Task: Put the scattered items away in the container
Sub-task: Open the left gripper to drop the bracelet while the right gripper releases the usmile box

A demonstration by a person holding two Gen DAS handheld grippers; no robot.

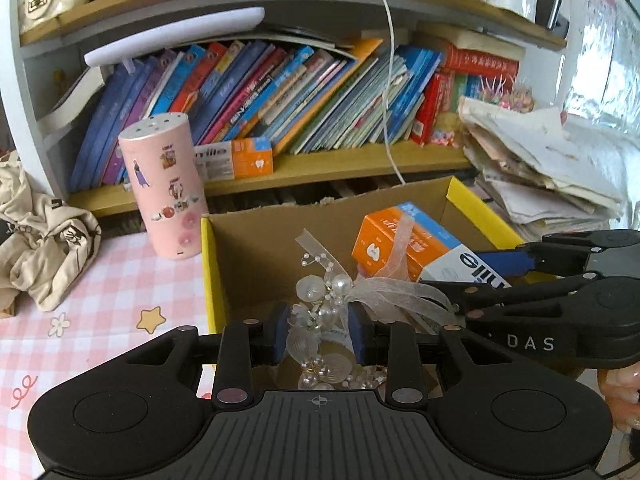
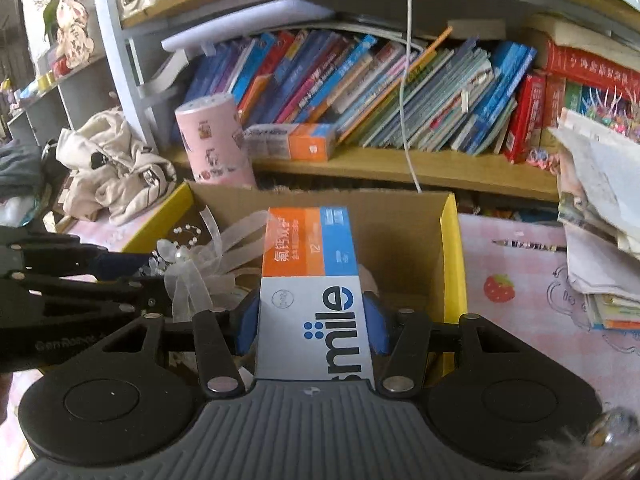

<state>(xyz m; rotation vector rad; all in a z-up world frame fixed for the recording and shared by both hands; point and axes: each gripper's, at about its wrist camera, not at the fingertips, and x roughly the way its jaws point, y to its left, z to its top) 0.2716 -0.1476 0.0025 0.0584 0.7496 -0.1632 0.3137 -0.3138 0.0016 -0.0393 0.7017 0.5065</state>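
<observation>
Over the open cardboard box [image 2: 400, 236], the right tongs [image 2: 312, 326] are clamped on a toothpaste carton [image 2: 310, 280], and beside them the left tongs [image 1: 319, 334] are clamped on a pearl-and-ribbon hair ornament [image 1: 332, 300]. Both items hang within the box's mouth, so the step looks like placing. Next, each should lower and let go. Beyond, a pink cylinder [image 1: 166, 184] stands on the bench [image 1: 100, 320] before a bookshelf [image 1: 360, 164].
</observation>
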